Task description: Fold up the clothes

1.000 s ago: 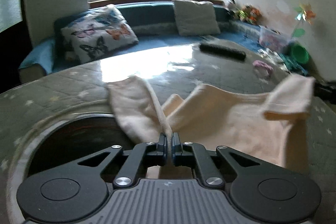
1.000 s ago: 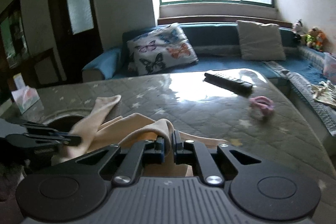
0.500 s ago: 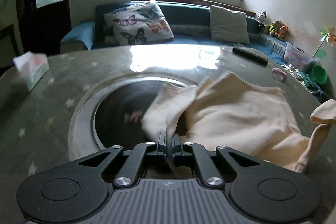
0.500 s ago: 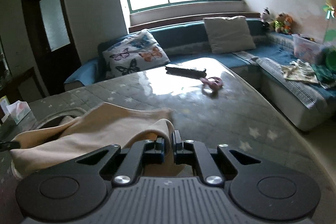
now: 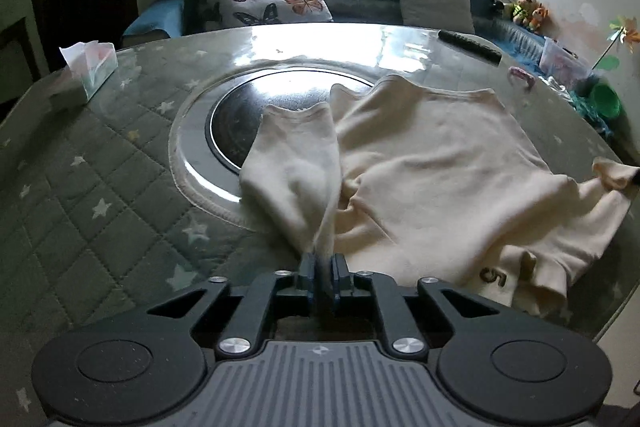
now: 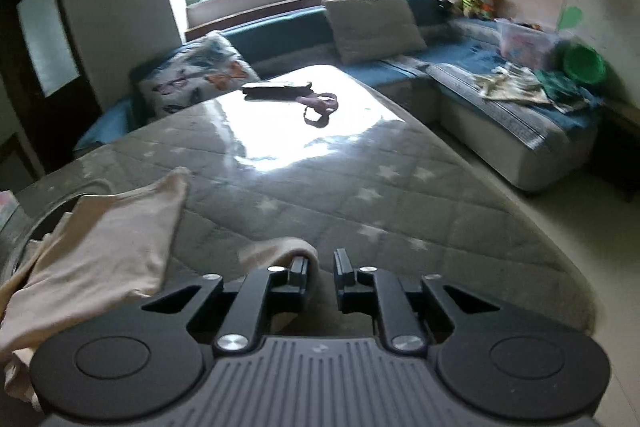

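Note:
A cream shirt [image 5: 432,171] lies spread on the quilted table top, partly over the round inset. My left gripper [image 5: 323,269] is shut on one sleeve [image 5: 296,167], which rises from the jaws toward the inset. In the right wrist view the shirt [image 6: 100,247] lies at the left, and its other sleeve [image 6: 280,247] rests against the left finger. My right gripper [image 6: 322,267] is open, with nothing between its jaws.
A round dark inset [image 5: 256,107] sits in the table's middle. A tissue box [image 5: 90,67] stands at the left. A remote [image 6: 276,90] and a pink hair tie [image 6: 320,103] lie at the far side. A sofa with cushions [image 6: 372,23] runs behind and right.
The shirt has been pulled out and laid flat on the table. My right gripper has opened and let go of its sleeve. My left gripper still holds its sleeve.

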{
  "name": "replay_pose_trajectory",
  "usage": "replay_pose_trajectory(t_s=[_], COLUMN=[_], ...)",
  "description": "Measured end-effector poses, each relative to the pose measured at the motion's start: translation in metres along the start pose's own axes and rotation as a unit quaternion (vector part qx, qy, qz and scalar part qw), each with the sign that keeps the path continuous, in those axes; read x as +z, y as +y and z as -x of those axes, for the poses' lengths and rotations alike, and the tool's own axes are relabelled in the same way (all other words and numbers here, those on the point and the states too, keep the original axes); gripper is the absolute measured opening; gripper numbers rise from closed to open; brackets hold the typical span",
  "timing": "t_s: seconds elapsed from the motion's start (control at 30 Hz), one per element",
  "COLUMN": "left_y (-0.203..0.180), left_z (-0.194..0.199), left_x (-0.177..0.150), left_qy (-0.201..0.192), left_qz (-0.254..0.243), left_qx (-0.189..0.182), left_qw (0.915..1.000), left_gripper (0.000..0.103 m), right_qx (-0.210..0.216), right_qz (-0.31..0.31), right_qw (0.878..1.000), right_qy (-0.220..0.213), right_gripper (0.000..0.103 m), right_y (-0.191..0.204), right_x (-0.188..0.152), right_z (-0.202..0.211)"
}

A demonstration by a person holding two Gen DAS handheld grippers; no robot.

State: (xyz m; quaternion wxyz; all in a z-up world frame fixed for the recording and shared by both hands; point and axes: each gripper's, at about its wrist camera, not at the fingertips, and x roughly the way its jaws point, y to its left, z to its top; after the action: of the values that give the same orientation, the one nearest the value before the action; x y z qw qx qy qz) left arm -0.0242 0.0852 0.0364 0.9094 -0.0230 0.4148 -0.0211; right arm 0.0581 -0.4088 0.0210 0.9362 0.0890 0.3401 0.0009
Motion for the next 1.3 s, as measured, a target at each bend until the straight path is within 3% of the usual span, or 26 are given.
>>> replay_pose_trajectory(t_s=[0.07, 0.13, 0.27, 0.4, 0.87, 1.2, 1.3], left_y=[0.000, -0.002, -0.004, -0.008, -0.013, -0.014, -0.014], left_z=[0.005, 0.012, 0.018, -0.004, -0.119, -0.173, -0.181], left_x=[0.003, 0.011, 0.029, 0.052, 0.123, 0.143, 0.144], left_qy=[-0.015, -0.034, -0.064, -0.071, -0.054, -0.027, -0.023], left_qz=[-0.005, -0.012, -0.026, -0.033, -0.031, -0.042, -0.045], left_qx=[0.004, 0.006, 0.005, 0.005, 0.009, 0.000, -0.008], left_qw=[0.9999, 0.9993, 0.9976, 0.9969, 0.9980, 0.9987, 0.9987], left_gripper=[0.034, 0.040, 0.040, 0.038, 0.040, 0.038, 0.031], right_qx=[-0.008, -0.016, -0.014, 0.015, 0.117, 0.140, 0.141], right_qz=[0.010, 0.019, 0.048, 0.071, 0.138, 0.145, 0.148], right_qw=[1.000, 1.000, 0.999, 0.997, 0.982, 0.976, 0.975], right_qy=[-0.002, -0.005, -0.018, -0.014, 0.045, 0.081, 0.085], right_gripper=[0.017, 0.026, 0.027, 0.027, 0.027, 0.027, 0.024], right_y=[0.001, 0.001, 0.011, 0.032, 0.117, 0.148, 0.151], right_x=[0.002, 0.004, 0.019, 0.031, 0.057, 0.069, 0.072], right_z=[0.001, 0.002, -0.003, -0.015, -0.096, -0.165, -0.175])
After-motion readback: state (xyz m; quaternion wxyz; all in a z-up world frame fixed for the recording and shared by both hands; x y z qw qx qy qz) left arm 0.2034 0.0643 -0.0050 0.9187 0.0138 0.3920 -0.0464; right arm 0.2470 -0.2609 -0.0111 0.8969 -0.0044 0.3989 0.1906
